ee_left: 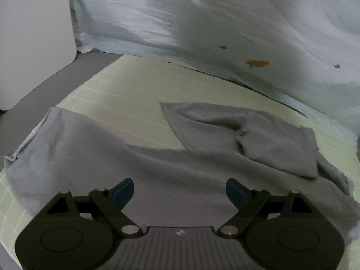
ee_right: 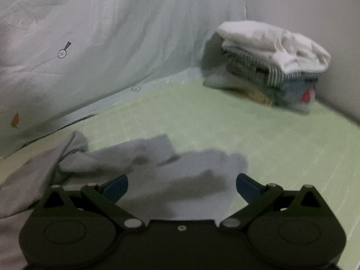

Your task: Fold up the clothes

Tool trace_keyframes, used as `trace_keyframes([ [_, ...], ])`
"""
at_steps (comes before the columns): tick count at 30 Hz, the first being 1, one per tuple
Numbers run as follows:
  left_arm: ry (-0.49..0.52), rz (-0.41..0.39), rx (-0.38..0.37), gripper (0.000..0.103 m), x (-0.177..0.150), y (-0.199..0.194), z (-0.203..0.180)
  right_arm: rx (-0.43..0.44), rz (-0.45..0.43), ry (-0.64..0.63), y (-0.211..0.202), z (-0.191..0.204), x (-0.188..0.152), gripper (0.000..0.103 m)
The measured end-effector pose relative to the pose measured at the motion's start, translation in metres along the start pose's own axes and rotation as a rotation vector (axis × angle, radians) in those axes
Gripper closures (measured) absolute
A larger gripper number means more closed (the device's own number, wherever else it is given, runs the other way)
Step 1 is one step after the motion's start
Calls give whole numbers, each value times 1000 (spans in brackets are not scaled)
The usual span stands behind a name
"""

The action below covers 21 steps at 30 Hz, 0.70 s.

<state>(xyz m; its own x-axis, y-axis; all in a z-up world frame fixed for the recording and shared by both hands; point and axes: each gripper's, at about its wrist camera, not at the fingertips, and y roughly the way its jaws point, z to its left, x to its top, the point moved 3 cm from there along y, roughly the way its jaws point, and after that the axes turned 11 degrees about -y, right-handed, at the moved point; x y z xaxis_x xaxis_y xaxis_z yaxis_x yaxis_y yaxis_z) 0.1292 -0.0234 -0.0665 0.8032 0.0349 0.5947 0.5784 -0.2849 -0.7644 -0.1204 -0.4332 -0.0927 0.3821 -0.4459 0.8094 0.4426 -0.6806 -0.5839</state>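
Left wrist view: the left hand-held gripper (ee_left: 180, 192) stands wide apart and empty above a grey garment (ee_left: 157, 164) lying on the pale green bed sheet (ee_left: 126, 94). The right hand-held gripper (ee_right: 182, 187) also gapes, holding nothing. A stack of folded clothes (ee_right: 270, 65), somewhat blurred, sits near the wall beside a carrot-print quilt (ee_right: 90, 45).

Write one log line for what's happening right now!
task: fold clothes | left gripper: open | right gripper: open | grey garment: lying loose on bed | folded pile: behind
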Motion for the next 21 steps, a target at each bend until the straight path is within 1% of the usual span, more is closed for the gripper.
trace_keyframes([
  [3, -1, 4, -4, 7, -10, -9, -27, 46, 14, -51, 14, -10, 18, 0],
  [6, -21, 9, -19, 6, -14, -6, -52, 108, 12, -102, 31, -12, 31, 0],
  [8, -18, 4, -17, 6, -12, 2, -68, 139, 19, -121, 47, -12, 39, 0],
  [12, 19, 2, -28, 6, 2, 26, -99, 212, 36, -137, 78, -6, 54, 0],
  [14, 26, 9, -27, 6, 10, 42, -111, 251, 60, -141, 98, 0, 59, 1],
  [16, 29, 42, -12, 6, 16, 66, -120, 290, 90, -144, 119, 6, 63, 5],
  [18, 32, 79, 23, 6, 20, 94, -126, 312, 150, -125, 142, 10, 62, 13],
  [19, 24, 92, 43, 6, 23, 106, -127, 325, 183, -112, 153, 11, 60, 15],
  [20, 16, 103, 59, 6, 27, 117, -128, 342, 211, -103, 161, 12, 57, 19],
  [21, 7, 111, 58, 6, 31, 126, -129, 352, 225, -118, 164, 15, 55, 26],
])
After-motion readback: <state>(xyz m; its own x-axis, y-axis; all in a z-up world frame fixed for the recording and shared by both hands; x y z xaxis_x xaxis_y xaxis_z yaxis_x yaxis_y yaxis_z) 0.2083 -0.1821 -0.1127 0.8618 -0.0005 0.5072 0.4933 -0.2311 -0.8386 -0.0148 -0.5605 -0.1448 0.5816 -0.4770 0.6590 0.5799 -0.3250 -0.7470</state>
